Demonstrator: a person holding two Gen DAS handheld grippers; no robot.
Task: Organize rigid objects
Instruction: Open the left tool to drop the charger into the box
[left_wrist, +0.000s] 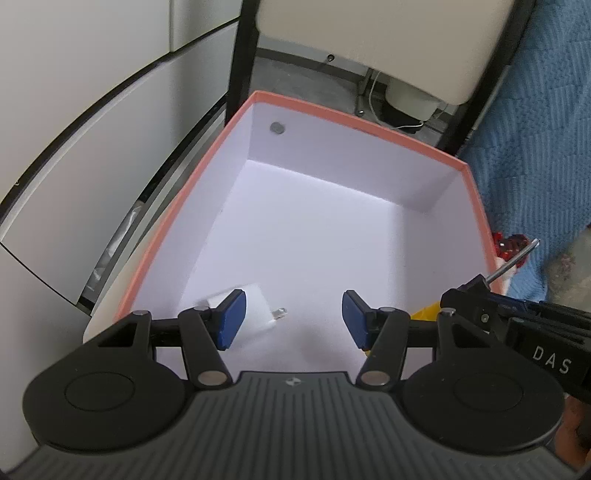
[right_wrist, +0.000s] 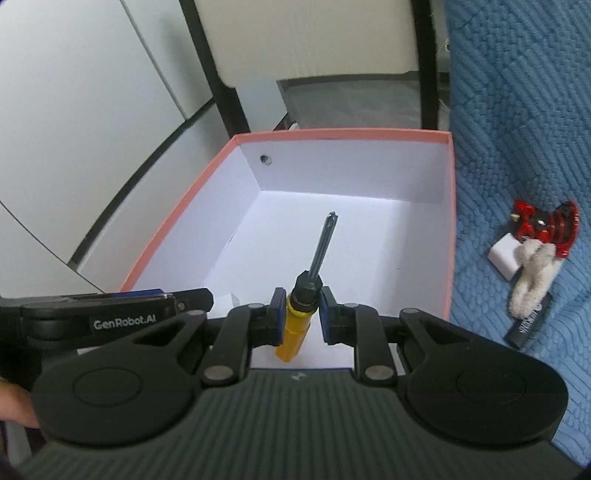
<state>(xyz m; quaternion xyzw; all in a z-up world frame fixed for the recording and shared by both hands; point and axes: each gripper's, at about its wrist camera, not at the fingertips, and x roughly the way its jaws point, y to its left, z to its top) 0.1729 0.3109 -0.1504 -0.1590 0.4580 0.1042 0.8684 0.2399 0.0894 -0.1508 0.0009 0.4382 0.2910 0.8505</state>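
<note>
A pink-rimmed box (left_wrist: 354, 120) with a white inside stands in both views (right_wrist: 332, 133). My left gripper (left_wrist: 293, 319) is open and empty above the box's near end. A white charger plug (left_wrist: 258, 304) lies on the box floor under its left finger. My right gripper (right_wrist: 301, 314) is shut on a yellow-handled screwdriver (right_wrist: 299, 314), its shaft pointing forward over the box. The screwdriver tip also shows at the right in the left wrist view (left_wrist: 517, 260).
On the blue blanket (right_wrist: 517, 129) right of the box lie a red metal part (right_wrist: 546, 225), a white charger block (right_wrist: 504, 256), a fluffy white toy (right_wrist: 532, 273) and a black flat item (right_wrist: 528, 323). White cabinets (left_wrist: 74, 147) stand to the left, a chair (left_wrist: 369, 37) behind.
</note>
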